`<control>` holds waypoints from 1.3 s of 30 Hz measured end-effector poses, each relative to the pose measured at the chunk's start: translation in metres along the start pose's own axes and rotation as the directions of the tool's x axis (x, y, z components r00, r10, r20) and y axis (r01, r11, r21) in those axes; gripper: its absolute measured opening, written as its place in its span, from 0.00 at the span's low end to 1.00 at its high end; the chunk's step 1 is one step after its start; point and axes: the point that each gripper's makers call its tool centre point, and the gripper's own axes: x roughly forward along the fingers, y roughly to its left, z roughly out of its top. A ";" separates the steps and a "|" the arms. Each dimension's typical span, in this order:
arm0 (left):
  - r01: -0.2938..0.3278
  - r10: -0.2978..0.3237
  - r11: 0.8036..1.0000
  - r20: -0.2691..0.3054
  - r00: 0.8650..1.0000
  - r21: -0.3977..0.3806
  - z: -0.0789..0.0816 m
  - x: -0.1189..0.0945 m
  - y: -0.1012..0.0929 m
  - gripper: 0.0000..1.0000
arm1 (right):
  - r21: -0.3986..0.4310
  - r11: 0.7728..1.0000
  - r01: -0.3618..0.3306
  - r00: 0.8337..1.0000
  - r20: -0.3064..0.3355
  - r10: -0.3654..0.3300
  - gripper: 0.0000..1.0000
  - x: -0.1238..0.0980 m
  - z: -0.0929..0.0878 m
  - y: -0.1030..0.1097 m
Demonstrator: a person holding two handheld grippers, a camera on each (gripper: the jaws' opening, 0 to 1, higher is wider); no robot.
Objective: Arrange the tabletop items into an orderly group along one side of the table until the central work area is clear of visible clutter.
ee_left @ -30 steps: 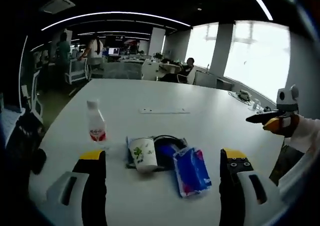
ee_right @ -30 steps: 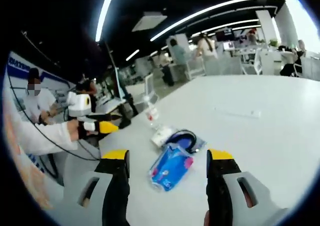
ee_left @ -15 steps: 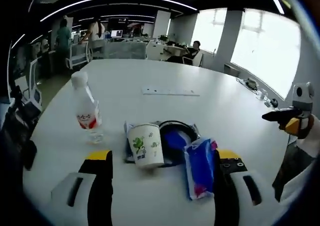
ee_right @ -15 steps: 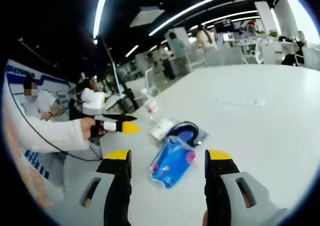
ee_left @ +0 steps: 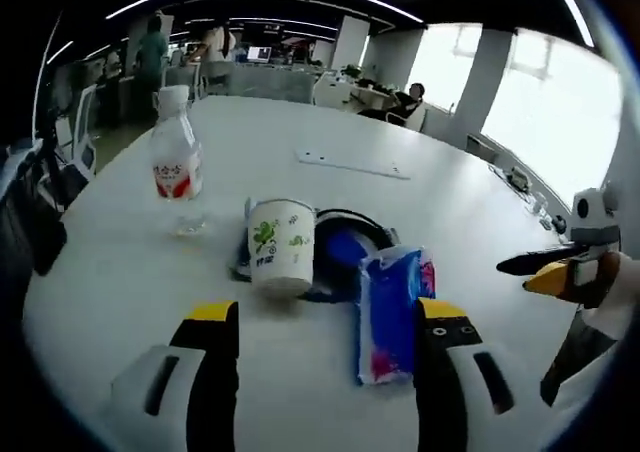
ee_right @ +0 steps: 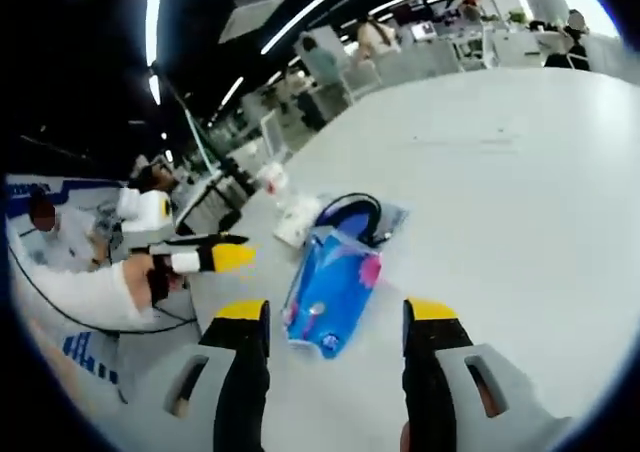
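A small cluster lies on the white table. It holds a clear bottle with a red label, a paper cup with a green print, a blue flat item ringed by a black cable and a blue tissue pack. My left gripper is open just short of the cup and the pack, touching neither. My right gripper is open, its jaws either side of the tissue pack's near end, just short of it. The cup and bottle lie beyond. Each gripper appears in the other's view: right, left.
A thin white strip lies farther across the table. Office chairs stand along the left edge. Desks and people fill the room behind. A person's white sleeve holds the left gripper.
Both grippers have come closer to the cluster and a little lower. The items on the table have not moved. Both pairs of jaws stay apart.
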 end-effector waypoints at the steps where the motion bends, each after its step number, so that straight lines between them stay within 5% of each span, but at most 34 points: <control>1: 0.002 -0.002 0.999 -0.002 1.000 -0.044 -0.009 -0.001 -0.003 0.68 | -0.018 1.000 -0.006 1.000 -0.011 0.006 0.51 0.002 0.001 0.001; 7: -0.003 0.002 0.995 -0.009 1.000 -0.103 -0.032 0.002 -0.008 0.65 | -0.211 0.977 -0.031 0.997 -0.078 0.014 0.49 0.018 0.017 -0.005; 11: 0.007 -0.010 0.994 -0.026 1.000 -0.114 -0.044 0.004 -0.017 0.60 | -0.376 0.925 -0.048 0.990 -0.143 -0.007 0.48 0.035 0.030 -0.012; 16: -0.001 -0.004 0.976 -0.022 1.000 -0.217 -0.056 0.006 -0.021 0.51 | -0.514 0.851 -0.102 0.980 -0.199 -0.002 0.45 0.056 0.042 -0.014; 23: -0.006 -0.002 0.952 -0.025 1.000 -0.307 -0.063 0.007 -0.025 0.40 | -0.608 0.771 -0.192 0.950 -0.311 -0.009 0.37 0.080 0.024 -0.019; 27: -0.008 -0.001 0.925 -0.023 1.000 -0.379 -0.066 0.009 -0.024 0.31 | -0.606 0.771 -0.198 0.940 -0.340 -0.026 0.31 0.088 0.014 -0.023; 32: 0.008 -0.027 0.927 -0.044 0.999 -0.375 -0.072 0.012 -0.031 0.22 | -0.614 0.755 -0.230 0.926 -0.377 -0.024 0.25 0.093 -0.001 -0.021; 39: 0.017 -0.056 0.920 -0.088 0.995 -0.391 -0.083 0.017 -0.036 0.14 | -0.630 0.749 -0.203 0.934 -0.355 -0.046 0.03 0.095 -0.008 -0.027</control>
